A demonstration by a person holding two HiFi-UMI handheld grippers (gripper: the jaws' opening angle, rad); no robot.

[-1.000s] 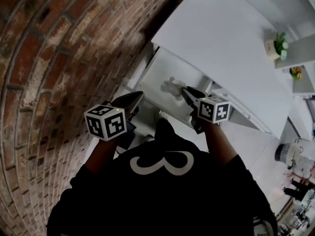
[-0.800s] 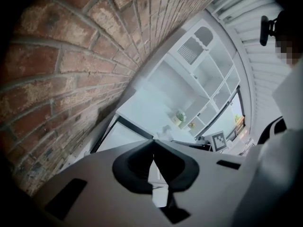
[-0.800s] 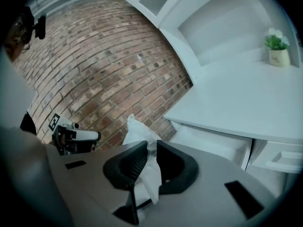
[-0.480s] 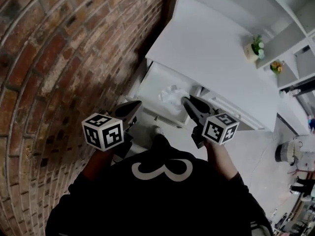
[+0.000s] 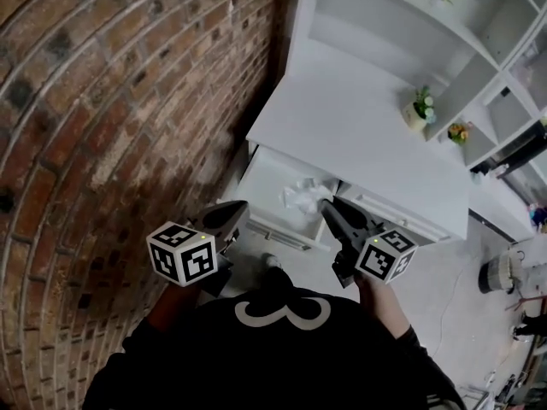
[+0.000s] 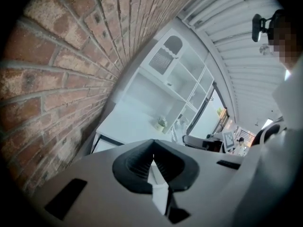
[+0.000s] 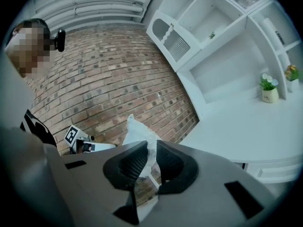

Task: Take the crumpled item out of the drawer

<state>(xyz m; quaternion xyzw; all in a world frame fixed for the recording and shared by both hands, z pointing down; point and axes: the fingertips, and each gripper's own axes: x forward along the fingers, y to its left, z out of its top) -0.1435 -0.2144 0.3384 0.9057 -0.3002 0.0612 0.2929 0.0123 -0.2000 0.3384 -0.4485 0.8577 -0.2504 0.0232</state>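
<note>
**A:** What does the person's right gripper (image 7: 150,148) have hold of?

**B:** Its jaws are clamped on the crumpled item (image 7: 138,132), a white wad. The two dark ribbed pads pinch its lower part, and most of it stands out past the tips.

**A:** Where is the wad, measured from the drawer (image 5: 269,182)?

**B:** The drawer is pulled open. In the head view the wad shows over the drawer's right half, right at the gripper's tips. Whether it has cleared the drawer's floor cannot be told from that angle.

**A:** And the left gripper (image 6: 152,152)?

**B:** It is clenched on nothing, with its pads meeting and only air past them. The person holds it just in front of the drawer's left front corner, apart from the drawer. Its marker cube (image 5: 182,253) sits on the side away from the drawer.

**A:** What else lies around the drawer?

**B:** The white desk top (image 5: 359,135) is directly above it. A brick wall (image 5: 128,101) runs along the drawer's left side. A small potted plant (image 5: 419,109) stands on the desk top, well beyond the drawer to its right. White shelves (image 5: 402,24) rise farther back from the drawer than the plant.
</note>
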